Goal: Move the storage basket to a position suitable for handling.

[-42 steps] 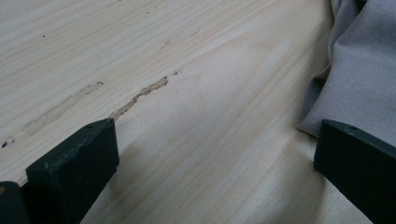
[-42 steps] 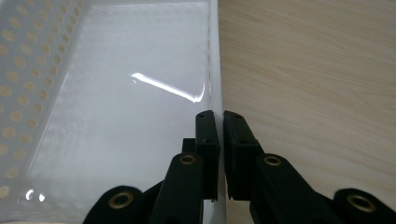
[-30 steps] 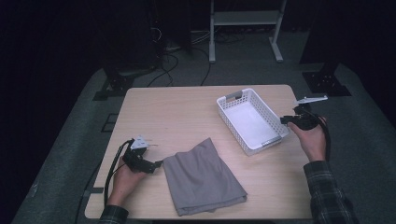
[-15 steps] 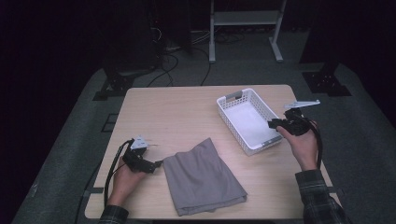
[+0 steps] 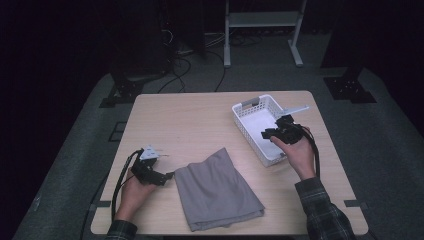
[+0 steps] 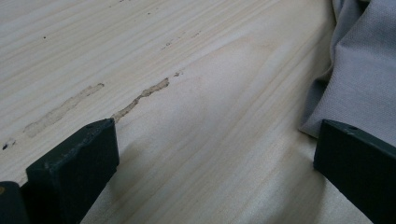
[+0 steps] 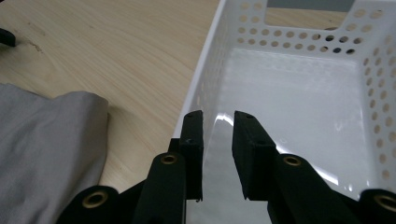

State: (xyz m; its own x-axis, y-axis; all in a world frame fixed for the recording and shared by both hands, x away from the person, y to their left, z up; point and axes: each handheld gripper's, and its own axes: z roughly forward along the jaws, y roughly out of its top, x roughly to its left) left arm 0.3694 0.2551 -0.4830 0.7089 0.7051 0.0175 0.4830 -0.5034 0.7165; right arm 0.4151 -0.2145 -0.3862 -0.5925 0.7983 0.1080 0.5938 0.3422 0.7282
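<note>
A grey folded cloth (image 5: 215, 190) lies on the front middle of the wooden table (image 5: 190, 120). An empty white perforated basket (image 5: 245, 127) stands at the right. My left gripper (image 5: 167, 176) rests low on the table just left of the cloth, open wide; in the left gripper view (image 6: 215, 154) the cloth's edge (image 6: 364, 70) lies beside the right jaw. My right gripper (image 5: 264, 134) hovers over the basket's near part. In the right gripper view (image 7: 218, 116) its jaws stand a narrow gap apart, nothing between them, above the basket's floor and wall (image 7: 299, 37); the cloth (image 7: 42, 140) is at lower left.
A grey three-cornered plate (image 5: 149, 153) tops the left gripper, and a cable trails from it to the table's front edge. Beyond the table are a dark floor, cables and a white stand (image 5: 260, 20).
My right hand has carried its gripper leftward, from beside the basket's right edge to over the basket. The left gripper and the cloth have stayed put.
</note>
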